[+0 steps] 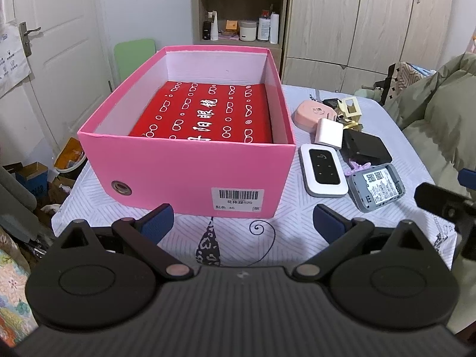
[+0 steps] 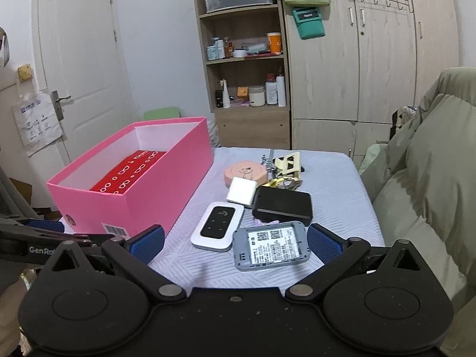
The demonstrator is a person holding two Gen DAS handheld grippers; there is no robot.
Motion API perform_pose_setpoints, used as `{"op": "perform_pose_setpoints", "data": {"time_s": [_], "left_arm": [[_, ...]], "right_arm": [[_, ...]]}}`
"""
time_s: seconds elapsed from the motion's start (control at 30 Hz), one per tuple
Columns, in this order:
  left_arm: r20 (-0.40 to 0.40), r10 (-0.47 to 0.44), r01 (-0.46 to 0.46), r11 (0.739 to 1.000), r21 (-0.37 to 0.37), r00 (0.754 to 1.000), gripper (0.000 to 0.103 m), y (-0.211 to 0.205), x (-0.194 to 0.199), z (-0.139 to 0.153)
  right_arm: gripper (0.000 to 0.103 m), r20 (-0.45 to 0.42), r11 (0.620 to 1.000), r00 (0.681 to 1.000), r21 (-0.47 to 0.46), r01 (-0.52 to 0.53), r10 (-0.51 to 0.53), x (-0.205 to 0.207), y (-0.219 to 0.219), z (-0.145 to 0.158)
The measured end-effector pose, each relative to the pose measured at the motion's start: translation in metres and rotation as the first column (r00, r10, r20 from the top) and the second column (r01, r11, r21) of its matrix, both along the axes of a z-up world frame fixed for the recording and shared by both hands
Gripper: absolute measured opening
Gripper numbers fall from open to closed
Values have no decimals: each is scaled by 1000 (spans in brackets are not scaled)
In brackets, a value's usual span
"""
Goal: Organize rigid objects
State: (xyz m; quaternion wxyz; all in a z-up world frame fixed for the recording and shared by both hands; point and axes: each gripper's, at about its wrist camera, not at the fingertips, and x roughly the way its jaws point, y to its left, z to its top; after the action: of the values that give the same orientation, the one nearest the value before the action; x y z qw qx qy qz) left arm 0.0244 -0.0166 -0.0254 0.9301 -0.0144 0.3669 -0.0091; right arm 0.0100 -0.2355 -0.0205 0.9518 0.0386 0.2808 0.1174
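Observation:
An open pink box [image 1: 190,175] [image 2: 154,190] stands on the table's left part, with a red patterned case [image 1: 208,113] flat inside. Right of it lie a white-and-black router [image 1: 322,169] [image 2: 217,226], a grey device [image 1: 376,187] [image 2: 272,245] with its label up, a black case [image 1: 366,147] [image 2: 282,202], a white charger [image 1: 328,134] [image 2: 241,195], a pink round case [image 1: 312,113] [image 2: 247,172] and a yellowish clip [image 1: 351,107] [image 2: 288,160]. My left gripper [image 1: 242,223] is open before the box front. My right gripper [image 2: 235,242] is open, near the grey device.
A light patterned cloth [image 1: 232,238] covers the table. A green quilted coat [image 2: 422,178] lies along the right edge. A shelf [image 2: 247,59] and wardrobe [image 2: 372,59] stand behind. Boxes and clutter [image 1: 35,178] sit on the floor at left, by a white door [image 1: 59,44].

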Motion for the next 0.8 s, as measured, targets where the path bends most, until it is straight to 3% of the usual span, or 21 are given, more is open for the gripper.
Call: {"op": "perform_pose_setpoints", "data": {"time_s": [0.4,0.8], "left_arm": [[30,10,-10,1000,5,1000,100,1,-4,3],[127,7,-12,999,42,992,100,-4,-15,12]], "right_arm": [[103,22,1000,1000,-4,-2,2,-5,-2,3],[103,179,1000,984,12,10,-12,-23,-5,18]]}}
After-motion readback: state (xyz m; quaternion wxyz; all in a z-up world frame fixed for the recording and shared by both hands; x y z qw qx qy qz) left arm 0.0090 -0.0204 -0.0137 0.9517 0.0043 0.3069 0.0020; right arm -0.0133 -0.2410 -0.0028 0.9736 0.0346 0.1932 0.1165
